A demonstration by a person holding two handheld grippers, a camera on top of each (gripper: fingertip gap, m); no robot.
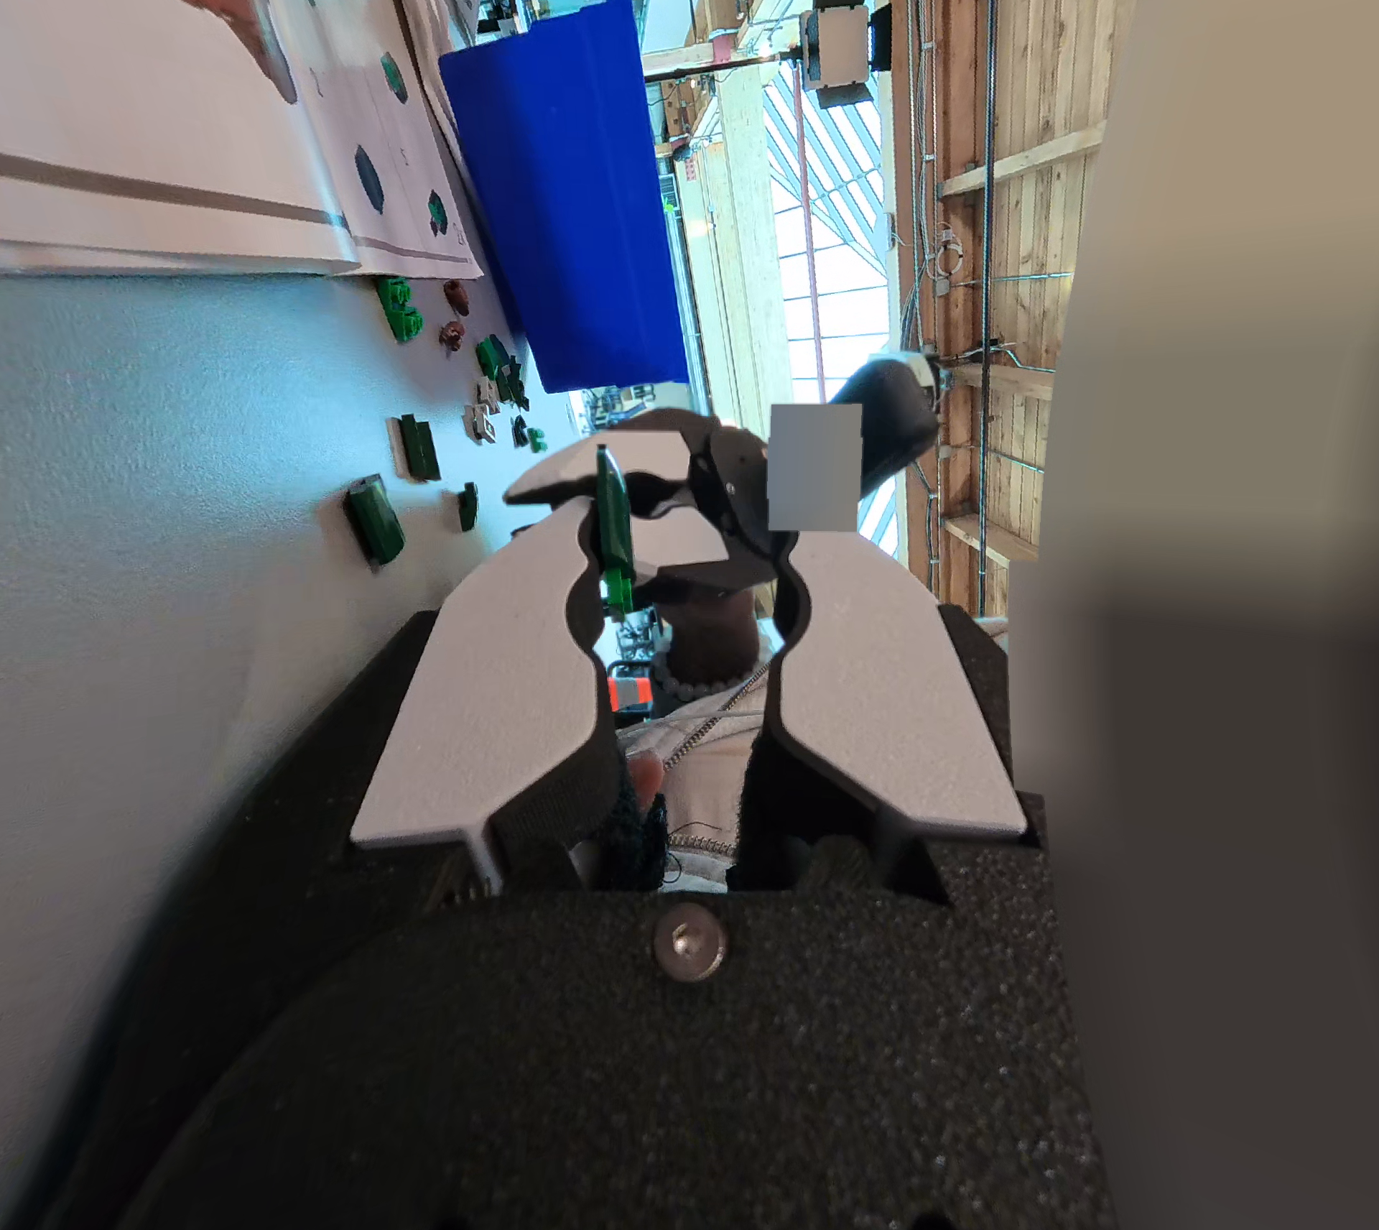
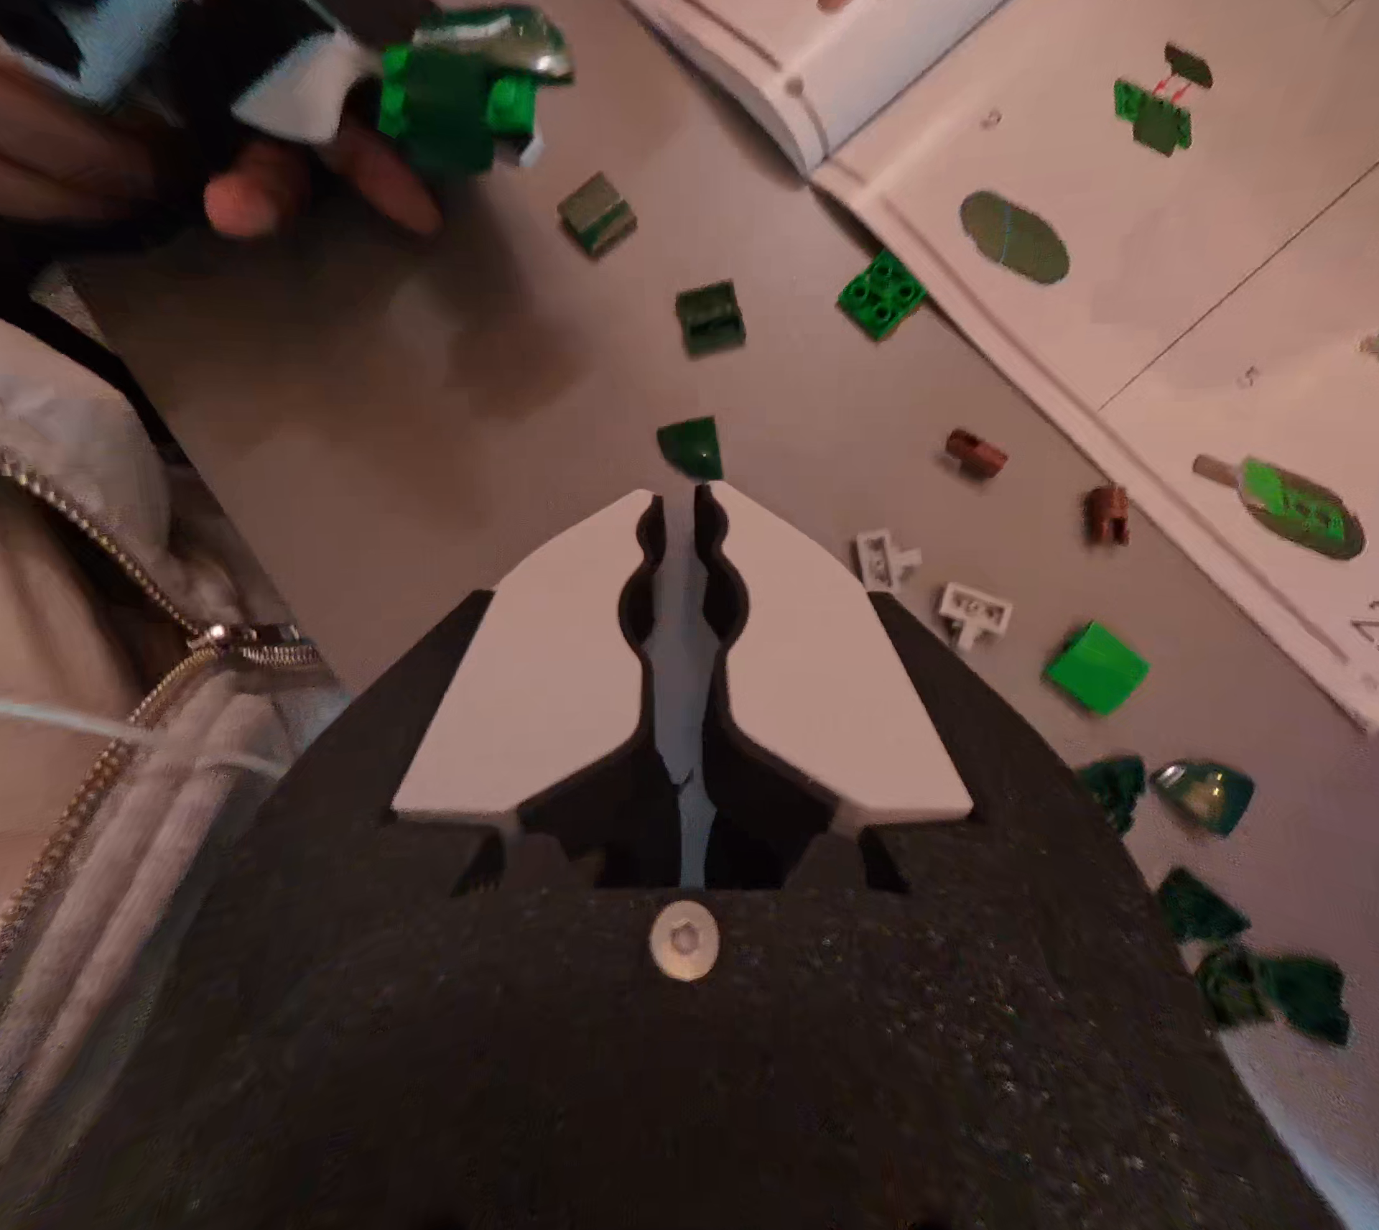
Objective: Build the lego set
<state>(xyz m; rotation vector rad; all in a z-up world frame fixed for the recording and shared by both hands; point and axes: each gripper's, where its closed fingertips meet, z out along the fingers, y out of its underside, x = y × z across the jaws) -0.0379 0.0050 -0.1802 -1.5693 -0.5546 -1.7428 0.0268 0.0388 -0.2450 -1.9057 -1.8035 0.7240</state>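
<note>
My left gripper (image 1: 683, 530) has its fingers well apart. A green lego assembly (image 1: 614, 522), a dark leaf on bright green bricks, lies against the inner side of one finger, clear of the other. In the right wrist view the assembly (image 2: 448, 97) is at the left gripper's fingers (image 2: 298, 97), above the table, with a hand's fingers (image 2: 388, 186) just under it. My right gripper (image 2: 680, 492) is nearly shut and empty. It points down at a small dark green sloped piece (image 2: 690, 448) on the table just beyond its tips.
Loose green (image 2: 880, 293), brown (image 2: 974, 451) and white (image 2: 974, 612) pieces are scattered on the grey table (image 2: 373, 373). The open instruction booklet (image 2: 1119, 336) lies to the right. A blue bin (image 1: 567, 186) stands behind the pieces. A zipped jacket (image 2: 149, 672) is close on the left. The grippers' ends are close to 10 centimeters from one another.
</note>
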